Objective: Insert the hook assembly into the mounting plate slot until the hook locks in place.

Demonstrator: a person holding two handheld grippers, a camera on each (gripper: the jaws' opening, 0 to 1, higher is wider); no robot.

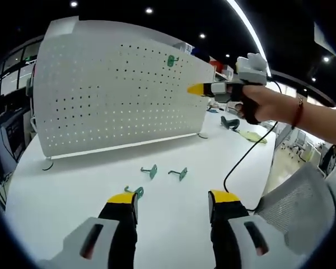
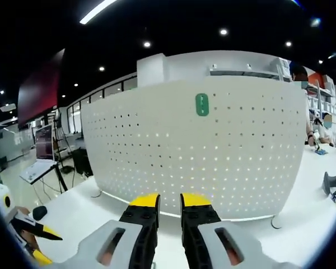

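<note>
In the left gripper view the left gripper point(image 1: 172, 203) rises at 6 o'clock with its yellow-tipped jaws released and wide apart, nothing between them, above a white table point(image 1: 224, 162). A white pegboard point(image 1: 117, 89) stands upright on the table and takes up the view from 9 to 1 o'clock. One green hook point(image 1: 171, 60) sits on the board's face near its top edge, at about 12 o'clock. Three more green hooks lie loose on the table in front of the board: one point(image 1: 135, 191) just beside the left jaw tip, one point(image 1: 150, 171) and one point(image 1: 180, 174) a little farther toward the board. At 2 o'clock a hand point(image 1: 257, 103) holds the right gripper point(image 1: 197, 88), its yellow tip near the board's right edge; from here I cannot tell how its jaws stand.

In the right gripper view the right gripper point(image 2: 169, 200) stands at 6 o'clock with its jaws drawn near together, a thin gap left and nothing grasped. The pegboard point(image 2: 213, 162) faces it, with the mounted hook point(image 2: 202, 104) at 12 o'clock.
</note>
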